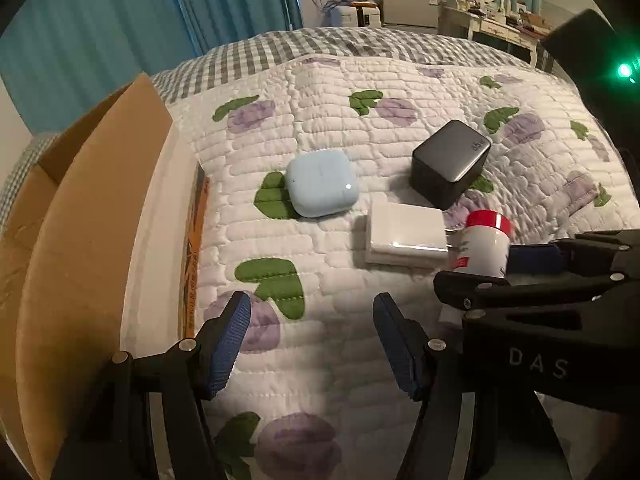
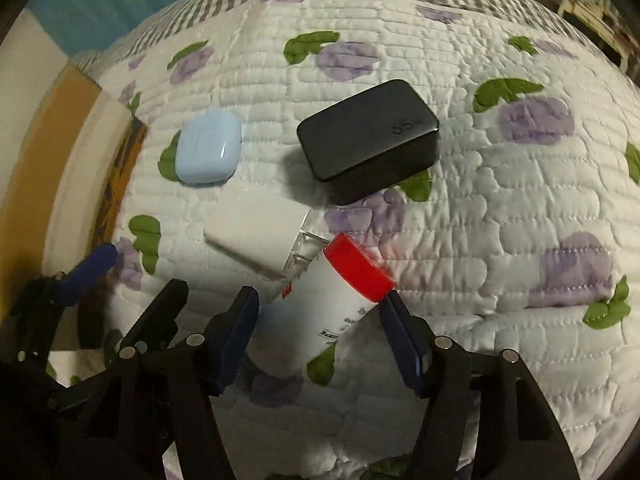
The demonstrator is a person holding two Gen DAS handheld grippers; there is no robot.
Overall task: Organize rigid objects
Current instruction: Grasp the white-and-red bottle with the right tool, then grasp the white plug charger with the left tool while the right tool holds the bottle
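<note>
A white bottle with a red cap (image 2: 332, 304) sits tilted between the pads of my right gripper (image 2: 320, 320), which closes around it above the quilt; it also shows in the left wrist view (image 1: 482, 242). A light blue case (image 1: 322, 183) (image 2: 210, 148), a white charger block (image 1: 406, 236) (image 2: 256, 228) and a black charger block (image 1: 450, 162) (image 2: 368, 140) lie on the quilt. My left gripper (image 1: 312, 332) is open and empty, low over the quilt short of the blue case. The right gripper (image 1: 536, 276) reaches in from the right in the left wrist view.
An open cardboard box (image 1: 76, 216) (image 2: 48, 152) stands at the left edge of the bed, with a white and orange flat item (image 1: 192, 256) beside it. The quilted bed cover (image 1: 360, 92) has a checked sheet behind. Desks and appliances (image 1: 412, 4) line the far wall.
</note>
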